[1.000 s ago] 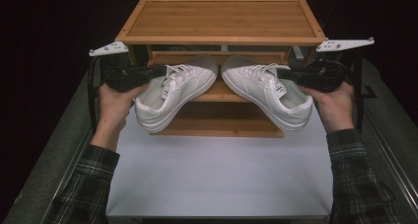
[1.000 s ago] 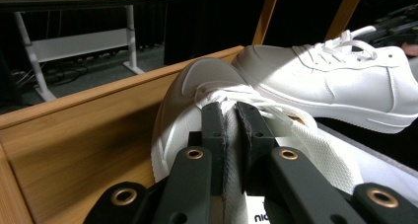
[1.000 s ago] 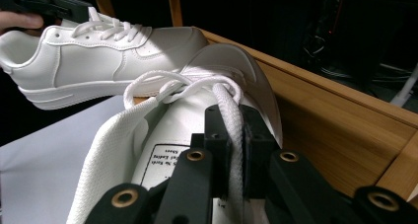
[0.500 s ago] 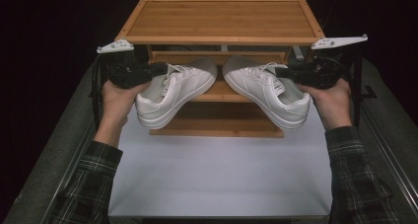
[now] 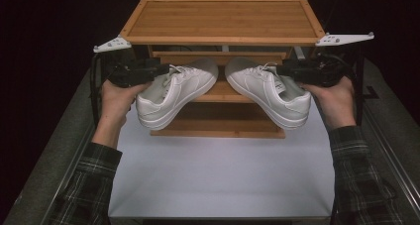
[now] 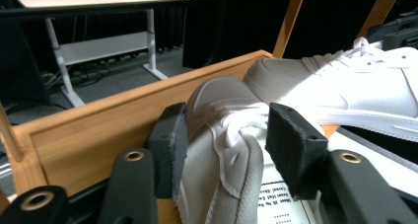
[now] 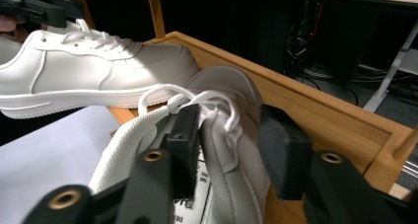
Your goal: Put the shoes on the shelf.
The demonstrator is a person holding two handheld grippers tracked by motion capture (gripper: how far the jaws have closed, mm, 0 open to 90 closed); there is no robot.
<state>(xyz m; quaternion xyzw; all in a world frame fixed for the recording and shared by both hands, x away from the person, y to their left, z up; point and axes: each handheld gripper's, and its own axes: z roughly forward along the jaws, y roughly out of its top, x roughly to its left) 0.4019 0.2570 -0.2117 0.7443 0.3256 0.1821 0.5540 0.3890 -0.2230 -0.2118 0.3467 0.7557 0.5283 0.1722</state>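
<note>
On the rack's middle shelf (image 5: 223, 91), both claws (image 5: 163, 69) (image 5: 285, 69) are spreading off the sneakers' (image 5: 173, 93) (image 5: 270, 91) tongues; overhanging heels are seemingly risking tipping onto the surface (image 5: 218, 170).

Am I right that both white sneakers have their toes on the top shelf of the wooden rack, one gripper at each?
Not quite. The high view shows the toes of the left sneaker and the right sneaker on the middle shelf of the wooden rack, under its bare top shelf. The left gripper and right gripper are indeed at one each.
</note>
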